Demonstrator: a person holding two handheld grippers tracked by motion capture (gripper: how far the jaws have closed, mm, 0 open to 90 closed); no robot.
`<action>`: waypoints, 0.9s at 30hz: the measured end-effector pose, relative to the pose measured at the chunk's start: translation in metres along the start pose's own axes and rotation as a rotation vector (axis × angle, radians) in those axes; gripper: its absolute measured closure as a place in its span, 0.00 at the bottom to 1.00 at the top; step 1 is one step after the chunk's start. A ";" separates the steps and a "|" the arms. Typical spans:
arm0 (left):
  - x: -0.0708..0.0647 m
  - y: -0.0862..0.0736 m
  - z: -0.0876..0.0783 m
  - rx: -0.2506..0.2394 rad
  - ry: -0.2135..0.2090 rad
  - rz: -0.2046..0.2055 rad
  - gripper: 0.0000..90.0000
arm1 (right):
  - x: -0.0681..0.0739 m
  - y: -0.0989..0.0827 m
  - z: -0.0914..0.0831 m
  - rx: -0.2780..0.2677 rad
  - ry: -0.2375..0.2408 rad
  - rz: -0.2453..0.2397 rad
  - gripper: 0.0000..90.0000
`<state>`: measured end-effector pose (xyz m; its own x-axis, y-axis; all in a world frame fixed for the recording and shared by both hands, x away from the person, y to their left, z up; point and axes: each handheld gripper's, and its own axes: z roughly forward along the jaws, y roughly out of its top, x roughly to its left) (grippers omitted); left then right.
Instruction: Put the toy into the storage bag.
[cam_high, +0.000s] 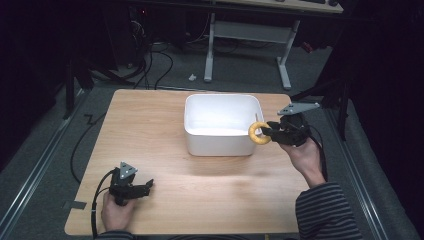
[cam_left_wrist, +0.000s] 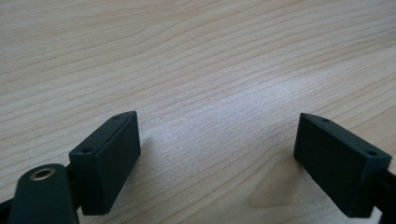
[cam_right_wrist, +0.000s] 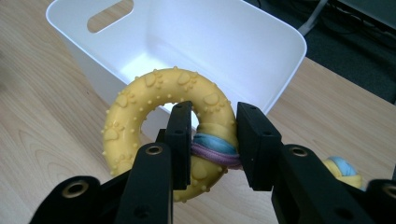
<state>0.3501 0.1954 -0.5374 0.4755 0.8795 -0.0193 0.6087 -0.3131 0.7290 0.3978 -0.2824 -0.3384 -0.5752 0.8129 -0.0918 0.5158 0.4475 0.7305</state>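
No readable writing or brand marks appear on anything. The right gripper (cam_high: 270, 131) has its black jaws closed on a yellow rubber ring toy (cam_right_wrist: 159, 126) — knobbly, embossed with paw prints, wrapped at the pinched spot with blue and purple cord. It hangs just off the right near corner of the smooth white plastic tub (cam_high: 222, 124), which has a slot handle. The left gripper (cam_high: 147, 187) rests near the left near edge of the pale wood-grain table (cam_left_wrist: 196, 60), jaws wide apart — empty.
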 end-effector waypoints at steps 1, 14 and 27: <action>0.000 0.000 0.000 0.000 0.000 0.000 0.17 | 0.000 0.001 0.001 0.000 0.002 0.002 0.76; 0.000 0.000 0.000 0.001 0.001 0.002 0.17 | -0.006 0.018 0.020 -0.030 0.054 0.044 0.76; 0.000 0.000 0.000 0.000 -0.001 0.001 0.17 | -0.003 0.030 0.040 0.007 0.050 0.040 0.76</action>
<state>0.3501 0.1955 -0.5375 0.4769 0.8787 -0.0196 0.6081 -0.3138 0.7292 0.4405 -0.2565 -0.3428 -0.5845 0.8109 -0.0287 0.5438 0.4177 0.7279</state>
